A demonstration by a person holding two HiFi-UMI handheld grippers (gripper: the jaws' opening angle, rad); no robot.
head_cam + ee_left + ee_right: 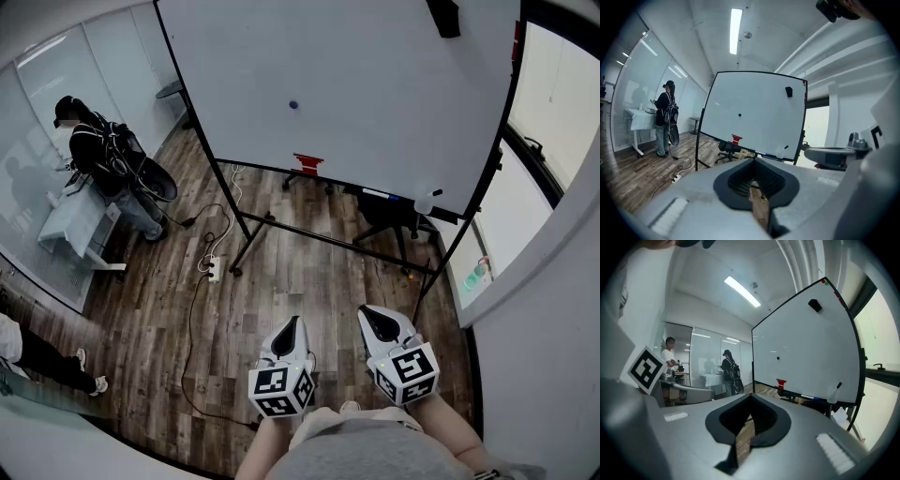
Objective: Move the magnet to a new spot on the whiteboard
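A small blue magnet [293,105] sticks near the middle of the big whiteboard [375,84], which stands on a wheeled frame well ahead of me. The left gripper view shows the magnet [739,115] on the board [759,117], and so does the right gripper view, with the magnet [778,358] left of centre on the board [811,352]. My left gripper [292,323] and right gripper [367,311] are held low, side by side over the wood floor and far from the board. Both are shut and hold nothing, as their own views show for the left gripper [754,159] and the right gripper [751,394].
A black eraser [444,17] sits high on the board; a red object [307,164] and a spray bottle [427,199] rest at its tray. An office chair [389,211] stands behind it. A person in black [103,150] stands at a desk [70,211] on the left. A power strip [214,270] and cable lie on the floor.
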